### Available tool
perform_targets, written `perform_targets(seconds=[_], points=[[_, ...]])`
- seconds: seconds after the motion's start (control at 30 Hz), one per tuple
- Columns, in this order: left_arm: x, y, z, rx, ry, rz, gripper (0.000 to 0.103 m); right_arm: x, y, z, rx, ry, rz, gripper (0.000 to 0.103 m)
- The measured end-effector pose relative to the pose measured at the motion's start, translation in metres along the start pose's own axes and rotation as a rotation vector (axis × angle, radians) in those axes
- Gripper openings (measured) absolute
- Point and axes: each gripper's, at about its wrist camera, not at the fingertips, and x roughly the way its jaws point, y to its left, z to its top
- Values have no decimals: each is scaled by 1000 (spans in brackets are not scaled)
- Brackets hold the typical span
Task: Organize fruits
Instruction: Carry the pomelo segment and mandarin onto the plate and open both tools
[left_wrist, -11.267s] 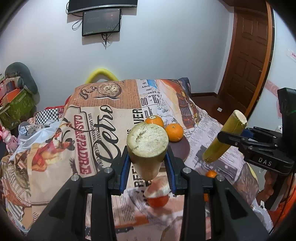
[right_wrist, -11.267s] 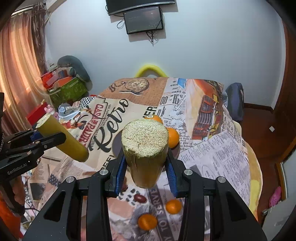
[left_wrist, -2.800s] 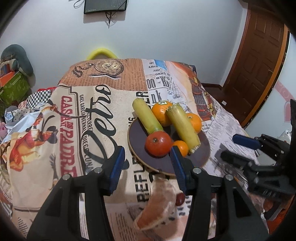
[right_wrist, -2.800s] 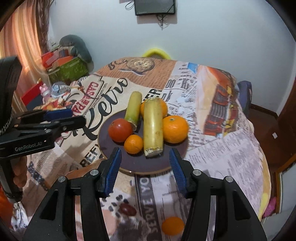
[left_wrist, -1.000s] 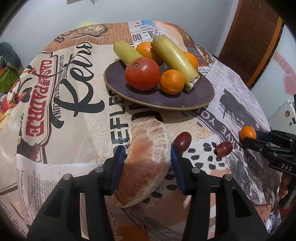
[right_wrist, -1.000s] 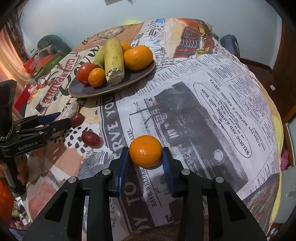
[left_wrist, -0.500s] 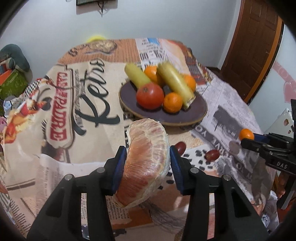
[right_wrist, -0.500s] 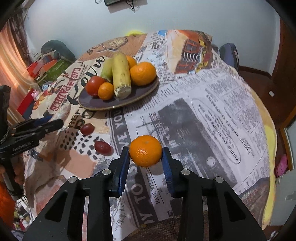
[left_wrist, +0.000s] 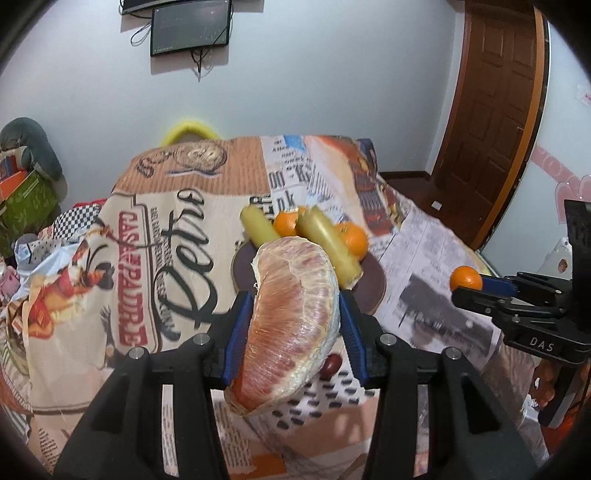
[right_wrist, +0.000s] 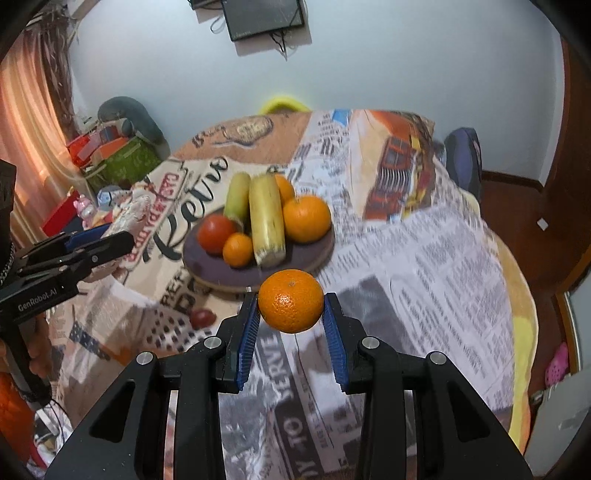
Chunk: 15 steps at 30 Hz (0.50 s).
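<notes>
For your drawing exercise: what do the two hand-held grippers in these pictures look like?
Each hand-held gripper, left and right, has a black angular plastic frame with silver screw heads and two fingers faced with ribbed blue pads. White lettering marks their sides: "GenRobot.AI" on the left, "DAS" on the right.

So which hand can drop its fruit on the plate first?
Probably the right. The right gripper holds a small orange just in front of the plate, beside bare rim. The left gripper holds a bulky peeled pomelo piece, needing more room.

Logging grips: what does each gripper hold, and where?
Left gripper: peeled pomelo segment, pinched across its broad sides. Right gripper: mandarin, across its middle.
</notes>
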Motion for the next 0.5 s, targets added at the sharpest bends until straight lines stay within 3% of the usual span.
perform_targets(seconds=[0.5], points=[[39, -4, 28, 7, -23, -2, 47, 24, -5, 35, -21, -35, 6, 32]])
